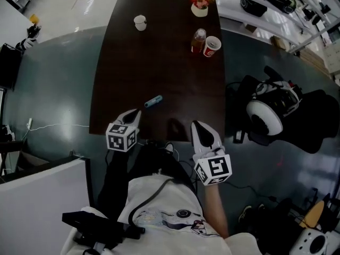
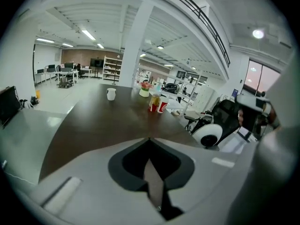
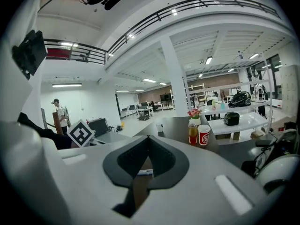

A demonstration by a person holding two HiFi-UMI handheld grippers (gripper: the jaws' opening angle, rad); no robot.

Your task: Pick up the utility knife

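The utility knife [image 1: 153, 101], small and blue, lies on the dark brown table [image 1: 159, 68] near its front edge. My left gripper [image 1: 138, 112] hovers just in front of and left of the knife, jaws shut and empty. My right gripper [image 1: 195, 123] sits at the table's front edge, to the right of the knife and apart from it, also shut with nothing held. In the left gripper view the gripper [image 2: 150, 138] has its jaws meeting at the tips and the knife is hidden. In the right gripper view a sliver of the knife [image 3: 144, 172] shows behind the closed gripper [image 3: 148, 137].
At the table's far end stand a white cup [image 1: 139, 22], a flower pot [image 1: 200, 4], a drink bottle [image 1: 198, 40] and a red paper cup [image 1: 212, 46]. A black and white office chair [image 1: 271, 113] is beside the table's right edge. A white cable [image 1: 58, 125] lies on the floor at the left.
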